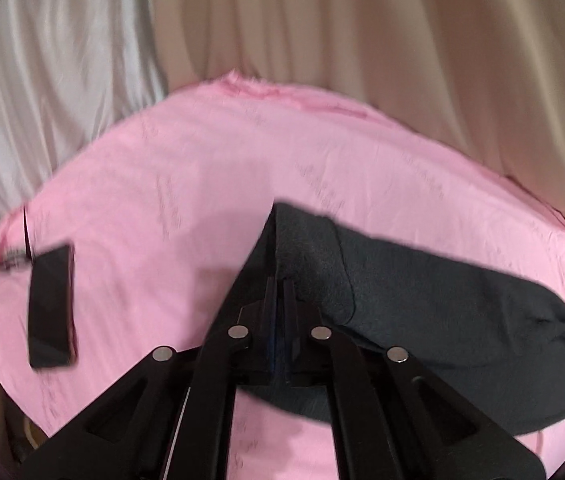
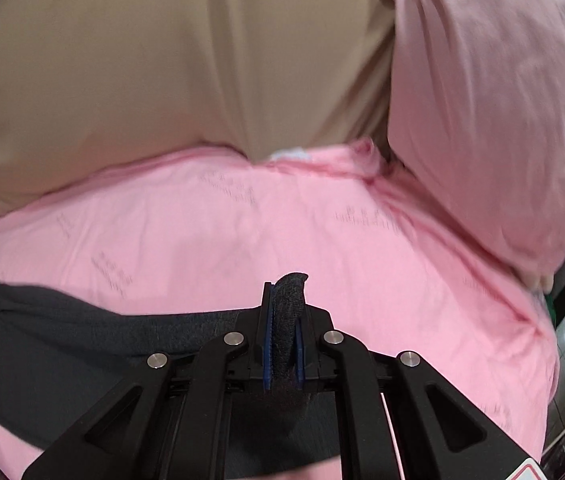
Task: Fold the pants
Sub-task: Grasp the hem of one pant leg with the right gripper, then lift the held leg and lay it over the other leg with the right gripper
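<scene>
Left wrist view: at the bottom centre of the frame the left tongs [image 1: 278, 292] are seen pressed together, with an edge of the dark grey, soft knit pants [image 1: 422, 300] pinched between the pads and rising in a peak just above them. From that peak the pants run to the right of the frame and sag to the lower right, draped over the pink printed bedsheet [image 1: 202, 184]. A flat black rectangular phone [image 1: 51, 306] lies on the sheet at the left edge, well apart from the pants. Beyond the sheet, beige curtain-like cloth [image 1: 362, 40] fills the top of the frame, with white satin cloth [image 1: 42, 80] at the upper left.

In the right wrist view the right tongs [image 2: 284, 332] at the bottom centre are closed narrowly on a thick folded tuft of the same fabric, which sticks up between the blue pads [image 2: 268, 340]. The rest of the pants trails to the left of the frame across the sheet. A pale pink satin pillow [image 2: 482, 120] stands at the upper right.

The pants are judged light, limp and not fragile; no shape will be held unsupported, so sagging between the two grips is to be expected. The knit looks grippy rather than slippery. Hold is best taken at matching corners or the hem edge, as is done here.
</scene>
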